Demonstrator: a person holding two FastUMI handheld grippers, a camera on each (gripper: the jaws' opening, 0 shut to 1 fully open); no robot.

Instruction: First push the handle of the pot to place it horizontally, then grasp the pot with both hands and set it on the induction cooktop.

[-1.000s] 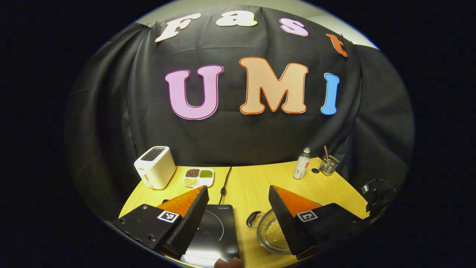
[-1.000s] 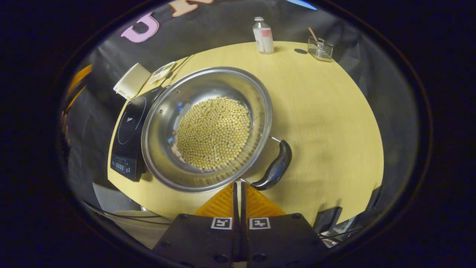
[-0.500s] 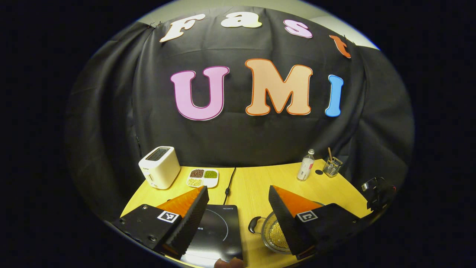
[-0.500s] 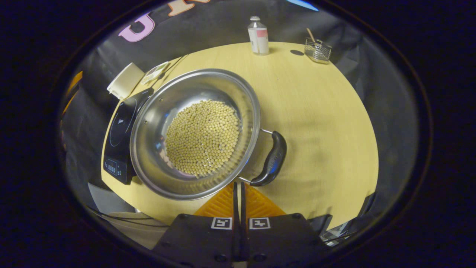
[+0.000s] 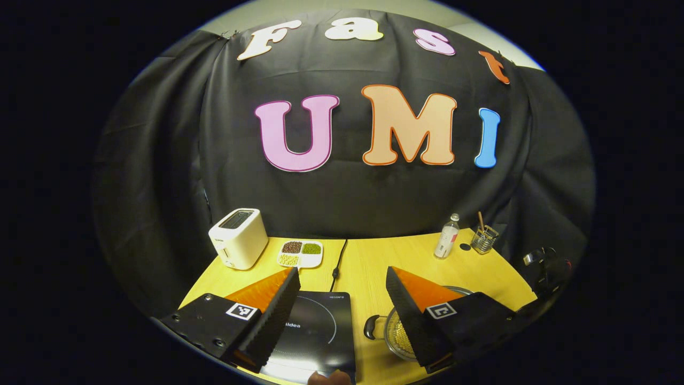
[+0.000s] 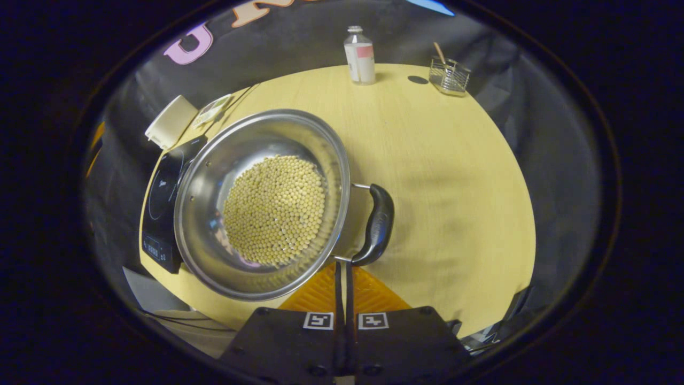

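Pot [image 6: 262, 203] swinging round on the worktop [image 6: 443, 176]: over the last second the black side handle [image 6: 378, 224] rotates from a slant at lower right to nearly upright at the pot's right side in the right gripper view. Still sitting just beside the induction cooktop [image 6: 160, 203], rim overlapping the cooktop's near edge in this view, not on it. Full of pale soybeans [image 6: 275, 211], so no sudden shoves.

Right gripper [image 6: 342, 275] with jaws pressed together, nothing between them, tips right at the lower end of the handle. Looks like the push step, close to finished; whether the tips actually touch the handle, hard to tell.

Left gripper [image 5: 342, 291] held back and high, jaws wide apart and empty, drifting a little rightward against the backdrop. In the left gripper view, cooktop [image 5: 315, 326] between the jaws, pot [image 5: 398, 334] half hidden behind the right-hand jaw, opposite handle [image 5: 370, 327] just peeking out.

Cooktop mostly masked by the pot in the right gripper view. Toaster [image 5: 238, 237], bean tray [image 5: 300, 254], bottle [image 5: 447, 243] and wire holder [image 5: 484, 239] small at the back. A fingertip cut off at the bottom edge.
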